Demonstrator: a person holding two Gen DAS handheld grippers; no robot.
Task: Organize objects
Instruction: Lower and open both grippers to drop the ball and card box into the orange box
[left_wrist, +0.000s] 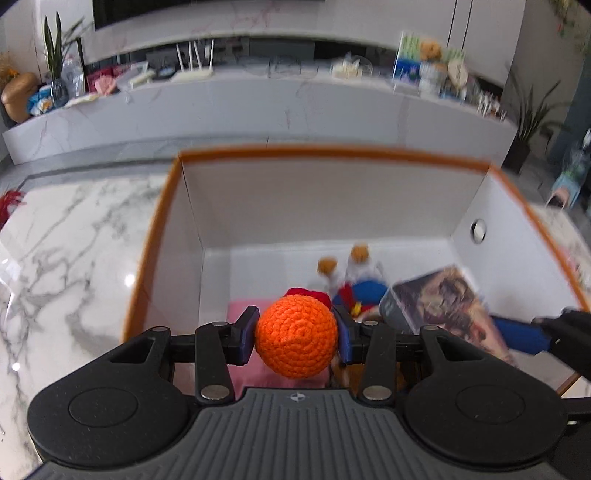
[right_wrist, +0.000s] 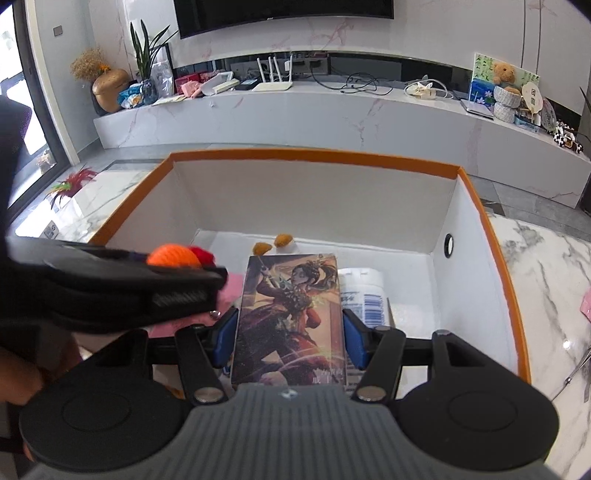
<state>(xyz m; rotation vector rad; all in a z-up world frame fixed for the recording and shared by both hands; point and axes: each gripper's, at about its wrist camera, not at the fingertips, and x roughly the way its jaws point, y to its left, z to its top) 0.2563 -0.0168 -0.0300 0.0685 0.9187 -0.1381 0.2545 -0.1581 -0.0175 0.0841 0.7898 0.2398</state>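
Left tongs (left_wrist: 296, 334) part-open, pads pressed on either side of an orange crochet ball (left_wrist: 296, 336), held above the inside of the orange-rimmed white box (left_wrist: 325, 195) on the marble desk (left_wrist: 62, 258). Right tongs (right_wrist: 289, 332) part-open likewise, clamped on the long edges of an illustrated card box (right_wrist: 290, 317), also over the box interior. Below in the box: white canister (right_wrist: 364, 291), plush doll (left_wrist: 351, 280), pink cloth (left_wrist: 240, 314).

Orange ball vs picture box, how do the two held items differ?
Shape: the orange ball is a round crocheted sphere; the picture box is flat and rectangular with printed artwork.
Colour: the ball is plain orange; the box is multicoloured.
Grip: the left gripper pinches the ball; the right gripper clamps the box by its long sides.
Shared: both are held over the orange-rimmed bin.
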